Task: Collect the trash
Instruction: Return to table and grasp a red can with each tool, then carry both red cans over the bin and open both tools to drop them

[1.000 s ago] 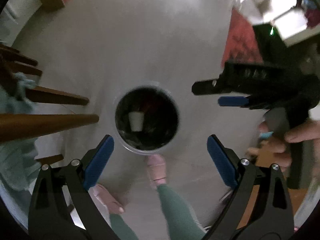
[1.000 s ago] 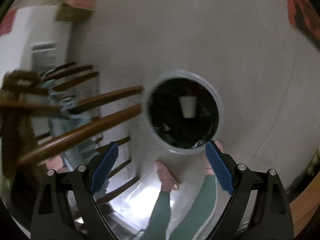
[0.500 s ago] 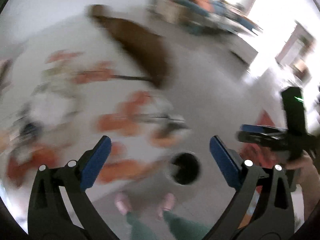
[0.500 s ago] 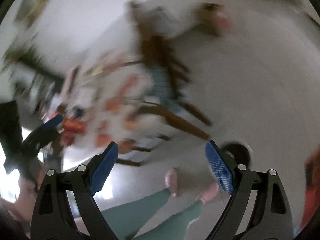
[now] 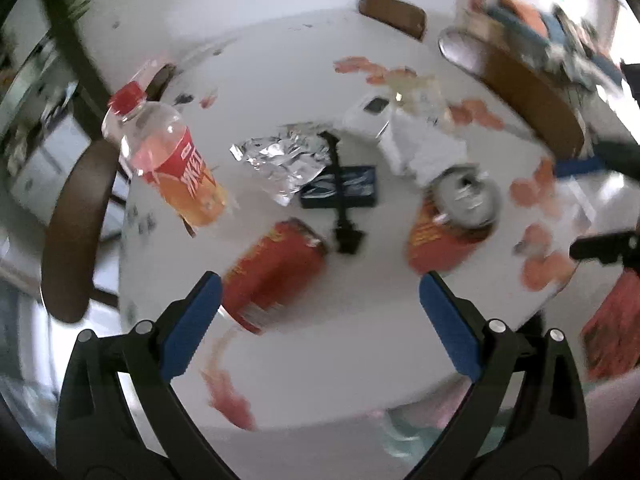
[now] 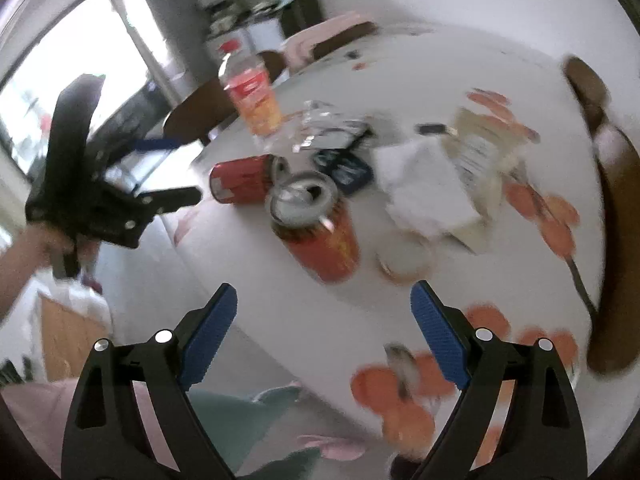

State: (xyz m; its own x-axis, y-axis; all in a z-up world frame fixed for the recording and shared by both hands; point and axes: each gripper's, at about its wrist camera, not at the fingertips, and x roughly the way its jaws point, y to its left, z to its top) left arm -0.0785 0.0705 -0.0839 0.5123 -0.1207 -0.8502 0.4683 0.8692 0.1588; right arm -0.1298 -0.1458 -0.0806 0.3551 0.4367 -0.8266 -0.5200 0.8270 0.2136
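Both of my grippers hang above a white table (image 5: 320, 360) strewn with trash; both views are motion-blurred. My left gripper (image 5: 320, 300) has its blue pads spread wide with nothing between them. Just ahead of its left pad a red can (image 5: 276, 276) lies on its side; ahead of its right pad a second red can (image 5: 452, 228) stands upright with its silver top toward me. Farther ahead and to the left stands an orange drink bottle (image 5: 168, 160) with a red cap, tilted in this view. Straight ahead, beyond the cans, lie crumpled foil (image 5: 280, 160) and a dark blue packet (image 5: 340, 192), with white paper (image 5: 424, 148) to their right. My right gripper (image 6: 324, 328) is likewise spread wide and empty. The upright can (image 6: 320, 232) sits just ahead, between its pads; the lying can (image 6: 240, 180) is beyond it to the left, the bottle (image 6: 252, 92) farther back, and the white paper (image 6: 428, 188) ahead to the right. At the far left of this view a hand (image 6: 28, 256) holds the other gripper over the table's edge.
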